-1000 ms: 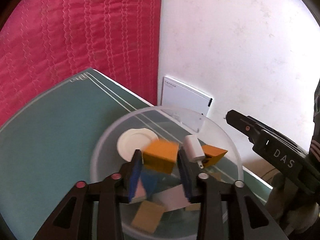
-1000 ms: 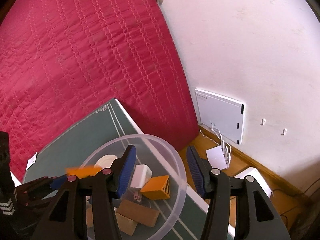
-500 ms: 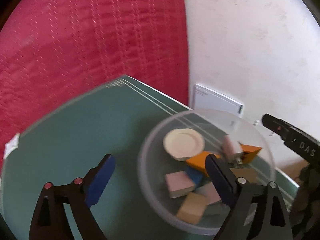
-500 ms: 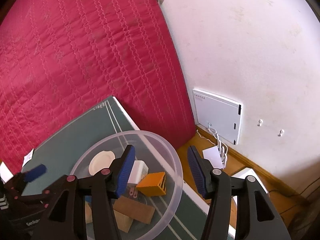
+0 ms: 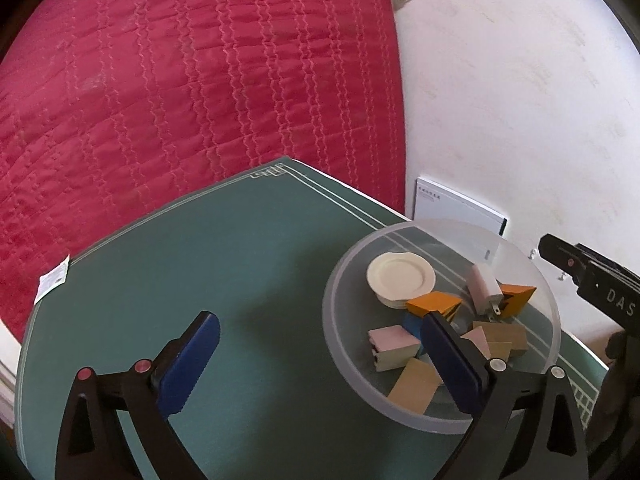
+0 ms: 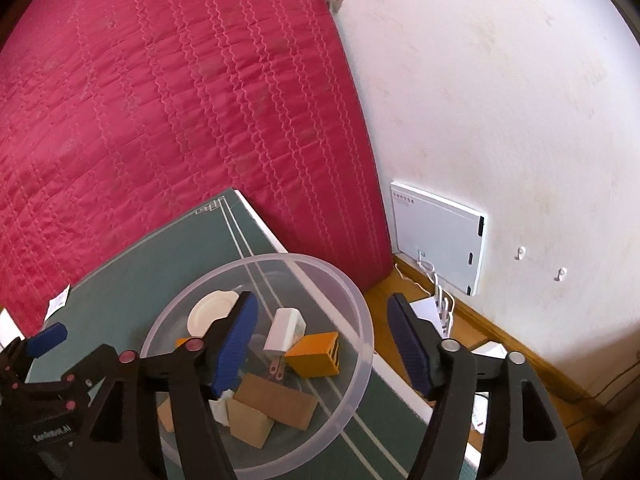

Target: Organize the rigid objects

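A clear plastic bowl stands on the green mat near the table's right edge. It holds a small white plate, a white charger plug, orange blocks, a pink block and several tan wooden blocks. My left gripper is open and empty, left of the bowl, its right finger over the bowl's near side. My right gripper is open and empty above the bowl; the plug and an orange block lie below it.
A red quilted mattress leans behind the table. A white wall with a flat white device is on the right, with cables and wooden floor below. A paper tag sits at the mat's left edge.
My left gripper opened, let an orange block and other blocks fall into the bowl, then drew back and to the left. My right gripper stayed open over the bowl.
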Demonstrator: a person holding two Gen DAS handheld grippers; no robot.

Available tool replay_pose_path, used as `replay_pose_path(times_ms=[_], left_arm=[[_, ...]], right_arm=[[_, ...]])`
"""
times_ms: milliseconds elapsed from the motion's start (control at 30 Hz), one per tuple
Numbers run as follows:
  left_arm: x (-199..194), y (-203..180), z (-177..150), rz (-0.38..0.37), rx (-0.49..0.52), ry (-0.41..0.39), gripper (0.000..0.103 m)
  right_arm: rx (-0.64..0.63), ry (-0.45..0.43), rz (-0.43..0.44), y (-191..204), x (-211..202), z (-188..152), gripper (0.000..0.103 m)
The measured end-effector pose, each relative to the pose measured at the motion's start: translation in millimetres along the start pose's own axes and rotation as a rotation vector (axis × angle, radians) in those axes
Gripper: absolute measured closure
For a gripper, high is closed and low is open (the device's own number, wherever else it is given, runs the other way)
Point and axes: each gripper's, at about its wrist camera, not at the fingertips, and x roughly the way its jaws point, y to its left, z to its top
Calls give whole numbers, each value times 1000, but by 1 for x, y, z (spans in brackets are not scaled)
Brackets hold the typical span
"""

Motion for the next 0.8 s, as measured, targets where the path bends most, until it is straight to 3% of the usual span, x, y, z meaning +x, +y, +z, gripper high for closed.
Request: replay_pose_path(times_ms=[400, 633, 800], left_arm=[[-12, 10, -9, 63, -14, -22, 1], [-23, 14, -12, 82, -23, -46, 1], [-31, 15, -16, 82, -23, -55, 1]], right_arm=[[-33, -8, 4, 11, -8, -4, 30], [-73, -21, 15, 18, -17, -11, 7], [-128, -36, 11, 27, -28, -20, 2]])
